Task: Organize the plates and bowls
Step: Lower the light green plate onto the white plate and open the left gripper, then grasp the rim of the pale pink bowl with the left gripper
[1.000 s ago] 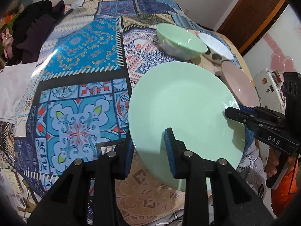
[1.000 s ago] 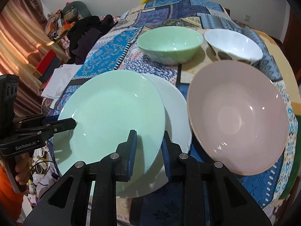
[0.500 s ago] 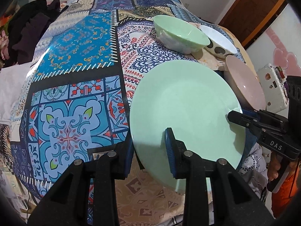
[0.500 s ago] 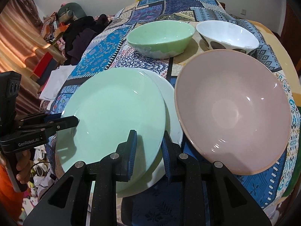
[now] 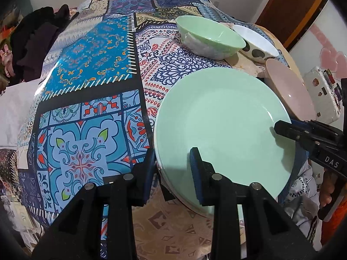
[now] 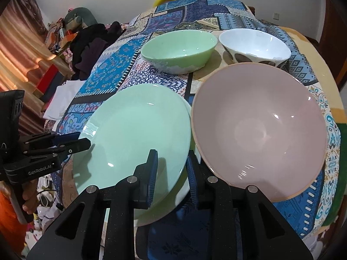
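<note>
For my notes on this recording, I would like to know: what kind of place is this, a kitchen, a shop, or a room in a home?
Probably a lived-in room of a home, not a shop. The dishes sit on a patterned patchwork tablecloth, dark clothes are heaped beside it, and a curtain and a wooden door stand at the edges.

Table under a patterned cloth (image 6: pixel 112 73). On it: green bowl (image 6: pixel 180 49), spotted white bowl (image 6: pixel 254 45), pink bowl (image 6: pixel 260 130), white plate (image 6: pixel 180 197) beneath a green plate (image 6: pixel 134 138).
</note>
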